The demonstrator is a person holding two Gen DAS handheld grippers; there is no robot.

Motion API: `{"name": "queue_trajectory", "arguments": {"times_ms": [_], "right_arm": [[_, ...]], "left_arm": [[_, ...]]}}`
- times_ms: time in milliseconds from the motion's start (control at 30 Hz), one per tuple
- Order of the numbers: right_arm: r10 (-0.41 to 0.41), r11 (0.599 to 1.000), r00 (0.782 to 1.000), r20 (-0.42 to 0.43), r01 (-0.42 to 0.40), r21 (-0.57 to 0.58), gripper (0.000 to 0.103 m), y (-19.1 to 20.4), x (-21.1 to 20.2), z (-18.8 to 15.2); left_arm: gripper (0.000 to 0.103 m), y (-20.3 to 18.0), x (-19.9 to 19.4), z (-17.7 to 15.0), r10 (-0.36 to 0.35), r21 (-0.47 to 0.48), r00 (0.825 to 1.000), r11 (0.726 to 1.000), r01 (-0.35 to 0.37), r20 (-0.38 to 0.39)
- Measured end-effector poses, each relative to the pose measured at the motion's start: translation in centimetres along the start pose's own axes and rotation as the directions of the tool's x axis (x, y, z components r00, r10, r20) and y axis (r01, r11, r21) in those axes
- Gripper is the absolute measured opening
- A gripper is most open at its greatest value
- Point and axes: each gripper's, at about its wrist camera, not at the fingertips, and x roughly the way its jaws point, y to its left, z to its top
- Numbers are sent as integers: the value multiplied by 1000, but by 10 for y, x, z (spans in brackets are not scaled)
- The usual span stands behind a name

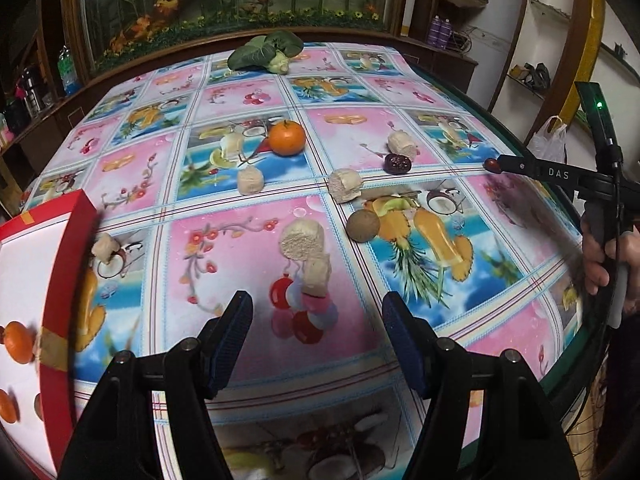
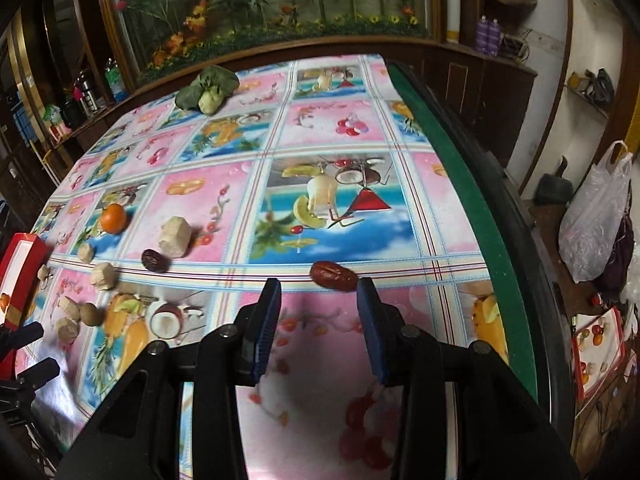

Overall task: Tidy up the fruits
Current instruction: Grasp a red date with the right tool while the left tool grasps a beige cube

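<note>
While unheld, date (image 2: 334, 276) beyond jaws.

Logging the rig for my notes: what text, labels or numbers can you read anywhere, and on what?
"DAS": on the right gripper, along its black finger.
Bottles on the side shelf: labels too small to read.
Tablecloth: pictures only, no words.
Red box: no text visible.

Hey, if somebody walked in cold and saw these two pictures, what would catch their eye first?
Probably the loud fruit-print tablecloth covering the table, scattered with pale chunks and a bright orange near its middle. Next, the red box at the left edge with oranges already inside, and the red date lying just ahead of the right gripper, whose jaws are open and empty.
</note>
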Motion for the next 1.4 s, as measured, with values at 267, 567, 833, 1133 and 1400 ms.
{"name": "queue_trajectory", "arguments": {"times_ms": [267,567,833,1133,1400], "right_arm": [[-52,999,996,-76,51,-15,40,-1,31,10],[-34,999,999,-34,35,19,33,9,26,2],[139,990,990,11,-139,-1,33,57,15,-7],[208,978,977,50,-208,-13,33,72,7,-11],[317,948,944,89,-313,-55,33,113,-7,-20]], "left_arm": [[47,6,15,3,-20,-27,999,999,19,-47],[26,15,16,4,-20,-41,999,999,19,-29],[23,6,19,7,-21,-29,1000,999,20,-13],[15,3,23,10,-11,-38,1000,999,12,26],[15,24,-28,-10,74,-70,989,995,-65,128]]}}
